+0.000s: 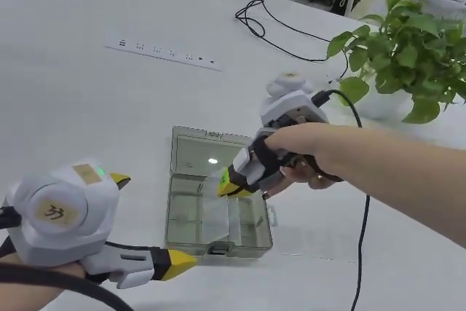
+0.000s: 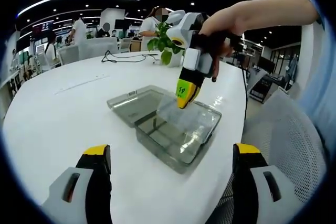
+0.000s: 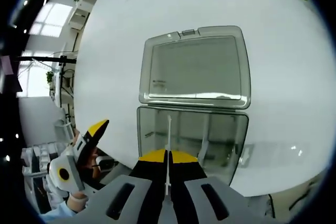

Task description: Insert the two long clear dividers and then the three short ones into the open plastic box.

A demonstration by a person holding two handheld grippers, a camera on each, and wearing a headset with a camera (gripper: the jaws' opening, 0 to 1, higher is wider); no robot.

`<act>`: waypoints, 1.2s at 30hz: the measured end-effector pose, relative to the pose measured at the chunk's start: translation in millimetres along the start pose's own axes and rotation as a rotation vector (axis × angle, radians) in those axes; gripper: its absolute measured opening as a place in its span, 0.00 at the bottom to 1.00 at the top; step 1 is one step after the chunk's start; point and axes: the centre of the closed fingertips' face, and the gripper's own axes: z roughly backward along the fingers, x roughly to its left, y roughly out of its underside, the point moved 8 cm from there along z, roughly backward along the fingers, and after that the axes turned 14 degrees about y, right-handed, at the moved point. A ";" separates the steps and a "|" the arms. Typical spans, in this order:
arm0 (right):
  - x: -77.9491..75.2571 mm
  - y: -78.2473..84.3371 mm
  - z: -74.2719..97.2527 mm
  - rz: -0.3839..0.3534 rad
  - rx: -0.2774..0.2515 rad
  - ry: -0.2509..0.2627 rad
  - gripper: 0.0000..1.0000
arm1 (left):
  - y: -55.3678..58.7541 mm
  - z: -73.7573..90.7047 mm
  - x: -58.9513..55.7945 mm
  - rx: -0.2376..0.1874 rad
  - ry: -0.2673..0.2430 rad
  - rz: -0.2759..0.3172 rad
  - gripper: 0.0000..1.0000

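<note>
The clear plastic box [image 1: 169, 213] lies open on the white table, its lid [image 1: 198, 152] folded flat behind the tray. My right gripper [image 1: 230, 186] hovers over the tray, shut on a clear divider [image 1: 217, 213] that hangs down into it. In the right gripper view the divider [image 3: 169, 129] shows edge-on between the closed yellow tips of the right gripper [image 3: 168, 156], above the tray [image 3: 236, 145]. Another clear divider [image 3: 204, 136] seems to stand inside the tray. My left gripper [image 1: 149, 220] is open and holds nothing, near the table's front left, just short of the box [image 2: 157, 145].
A white power strip [image 1: 162, 51] lies at the back left, and a black cable [image 1: 277, 30] loops at the back. A potted plant [image 1: 408, 49] stands at the back right. The right gripper's black cord [image 1: 362, 238] trails over the table right of the box.
</note>
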 end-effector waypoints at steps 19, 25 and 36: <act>2.6 -5.1 -6.4 0.010 0.021 0.029 0.02 | 5.9 1.2 1.3 0.002 -0.003 0.026 0.97; 3.5 -4.6 -5.9 0.018 0.028 0.035 0.02 | 6.2 1.8 1.9 0.000 -0.006 0.029 0.97; 10.4 1.7 -5.9 0.034 0.037 0.057 0.02 | 6.5 1.4 1.2 -0.002 -0.004 0.033 0.96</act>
